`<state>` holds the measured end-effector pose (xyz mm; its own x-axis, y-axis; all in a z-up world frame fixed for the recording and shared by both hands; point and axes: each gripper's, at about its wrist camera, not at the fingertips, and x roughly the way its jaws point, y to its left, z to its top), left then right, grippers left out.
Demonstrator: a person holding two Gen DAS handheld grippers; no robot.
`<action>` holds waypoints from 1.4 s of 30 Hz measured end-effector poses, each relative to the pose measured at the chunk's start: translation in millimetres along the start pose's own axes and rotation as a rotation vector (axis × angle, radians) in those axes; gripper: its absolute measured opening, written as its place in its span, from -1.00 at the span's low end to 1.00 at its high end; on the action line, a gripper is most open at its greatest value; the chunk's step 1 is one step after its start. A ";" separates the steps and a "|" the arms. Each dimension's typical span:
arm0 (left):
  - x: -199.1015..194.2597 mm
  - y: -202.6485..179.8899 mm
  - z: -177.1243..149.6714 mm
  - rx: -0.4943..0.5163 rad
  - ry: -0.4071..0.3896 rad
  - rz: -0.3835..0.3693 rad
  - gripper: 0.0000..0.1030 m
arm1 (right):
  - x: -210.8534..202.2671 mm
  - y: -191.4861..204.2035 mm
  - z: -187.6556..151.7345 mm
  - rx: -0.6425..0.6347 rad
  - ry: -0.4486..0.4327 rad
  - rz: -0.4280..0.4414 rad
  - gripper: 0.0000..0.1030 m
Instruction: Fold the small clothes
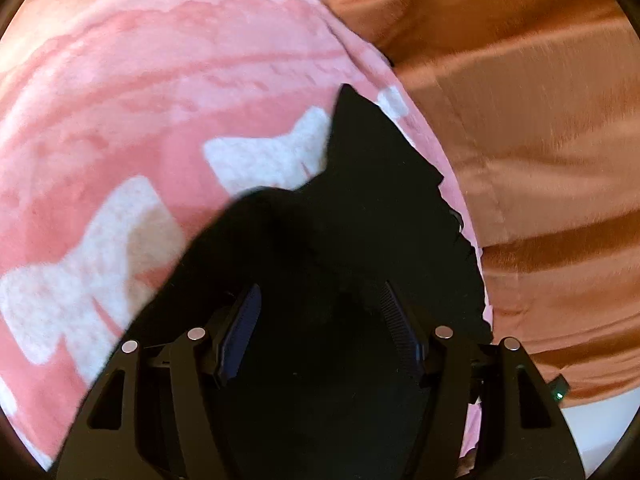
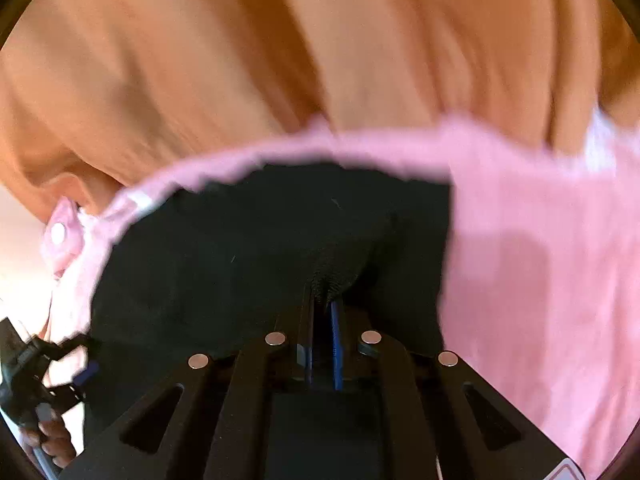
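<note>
Pink blanket (image 1: 160, 92) w/ white bows underlies everything, orange sheet (image 1: 520, 120) beyond it. Black garment (image 1: 360, 208) lies on the blanket, spreading fwd from both sets of jaws. Right gripper (image 2: 323, 300): jaws closed, pinching a bunched fold of garment at their tips. Left gripper (image 1: 320, 308): jaws wide apart over the cloth, nothing gripped; it shows at far left of right-wrist view.

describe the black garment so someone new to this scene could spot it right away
Start from the pink blanket with white bows, spread over orange bedding. The black garment lies at its edge, pinched by the right gripper. It is the only dark, plain cloth there.
</note>
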<state>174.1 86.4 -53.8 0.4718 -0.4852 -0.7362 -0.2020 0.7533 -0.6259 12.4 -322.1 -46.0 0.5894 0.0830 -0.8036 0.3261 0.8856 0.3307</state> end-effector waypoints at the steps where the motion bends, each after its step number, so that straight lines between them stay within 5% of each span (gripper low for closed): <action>1: 1.3 -2.1 -1.3 0.006 0.000 -0.001 0.17 | 1.0 0.8 1.3 0.008 0.001 0.017 -0.86; 7: 10.9 -3.1 -2.4 -0.099 0.069 -0.110 0.17 | -12.6 18.6 6.1 -0.016 -0.037 0.084 -0.84; 10: 14.8 -4.1 8.7 -0.094 0.027 -0.077 0.06 | -17.9 22.8 7.8 -0.017 -0.039 0.096 -0.84; 14: 11.5 6.3 26.6 -0.081 -0.048 0.028 -0.76 | -33.0 22.8 11.0 -0.020 -0.069 0.125 -0.84; 17: 14.5 11.6 29.0 -0.062 -0.035 0.059 -0.89 | -12.8 -4.8 2.3 0.009 0.009 0.007 -0.87; 21: 10.0 12.0 28.6 -0.017 -0.029 0.068 -0.89 | -11.4 -20.5 -2.1 0.033 0.037 0.046 -0.89; 26: 4.2 20.4 32.1 -0.035 -0.029 0.061 -0.87 | -41.3 -1.5 7.1 -0.001 -0.063 -0.072 -0.65; 29: 2.9 22.8 31.0 -0.027 -0.029 0.059 -0.86 | -55.5 47.6 15.7 -0.138 -0.149 -0.043 -0.62; 34: 1.3 22.9 27.9 0.010 -0.028 0.064 -0.86 | 8.5 181.3 26.5 -0.339 0.024 0.227 -0.47; 38: 0.7 27.0 29.8 0.007 -0.005 0.042 -0.86 | 70.5 267.6 28.0 -0.523 0.084 0.197 -0.08; 42: 0.1 30.0 32.0 0.024 0.020 0.023 -0.86 | 128.7 315.3 32.7 -0.625 0.131 0.119 0.00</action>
<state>195.6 123.2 -64.4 0.4500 -0.4759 -0.7556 -0.1918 0.7749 -0.6023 215.2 -47.1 -29.0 0.4870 0.2174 -0.8459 -0.2509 0.9625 0.1029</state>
